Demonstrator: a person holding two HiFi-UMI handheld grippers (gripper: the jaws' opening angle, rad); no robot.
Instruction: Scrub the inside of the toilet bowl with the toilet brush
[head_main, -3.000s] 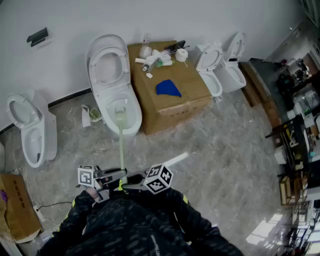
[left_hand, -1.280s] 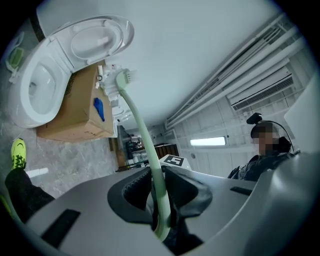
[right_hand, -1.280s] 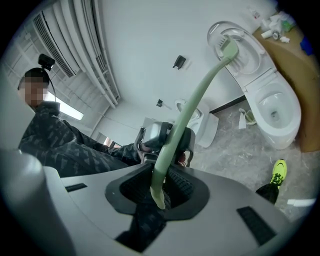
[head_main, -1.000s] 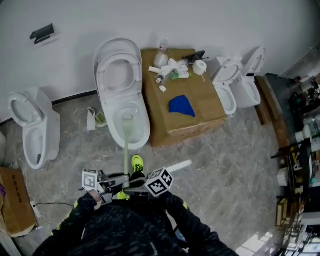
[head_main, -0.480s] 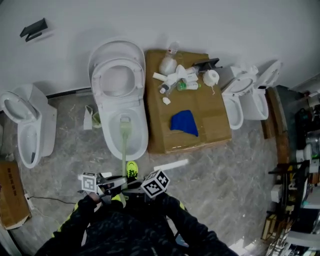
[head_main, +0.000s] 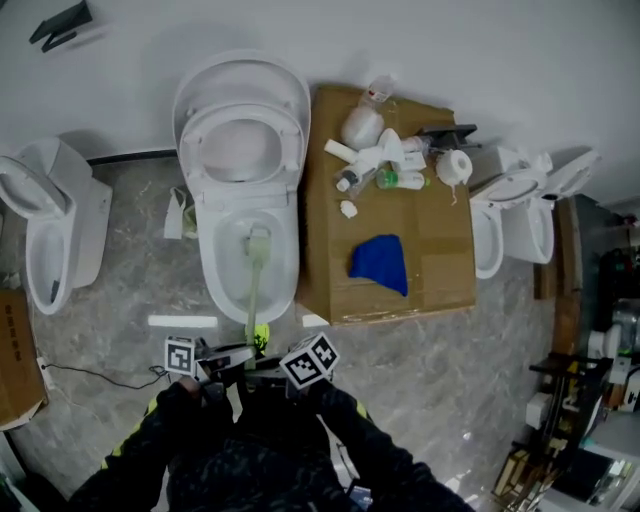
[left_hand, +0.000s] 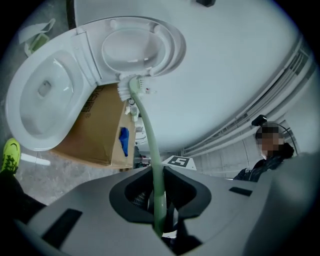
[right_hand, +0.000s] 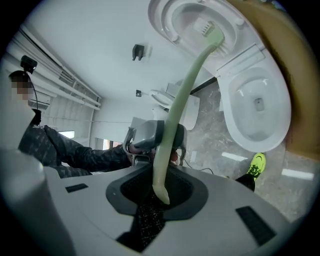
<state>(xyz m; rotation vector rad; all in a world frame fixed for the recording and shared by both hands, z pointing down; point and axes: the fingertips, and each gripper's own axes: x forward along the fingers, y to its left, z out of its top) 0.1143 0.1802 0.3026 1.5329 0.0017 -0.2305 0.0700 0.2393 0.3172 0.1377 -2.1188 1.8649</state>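
A white toilet (head_main: 212, 262) stands with its lid up against the wall. The pale green toilet brush (head_main: 254, 285) reaches from my grippers into the bowl, its white bristle head (head_main: 258, 243) low over the bowl's middle. My left gripper (head_main: 243, 352) and right gripper (head_main: 262, 365) sit close together at the near end of the handle, both shut on it. In the left gripper view the handle (left_hand: 150, 135) runs out between the jaws of the left gripper (left_hand: 159, 200). In the right gripper view the handle's end lies in the right gripper (right_hand: 161, 192).
A cardboard box (head_main: 435, 270) right of the toilet carries bottles, a paper roll and a blue cloth (head_main: 380, 265). Other toilets stand at the left (head_main: 50, 240) and right (head_main: 510, 225). A yellow shoe (head_main: 260, 333) and a white strip (head_main: 182, 321) are on the floor.
The person has stepped closer to the toilet, so it now sits nearer below. The brush head stays in the bowl, and both grippers keep their hold on the handle.
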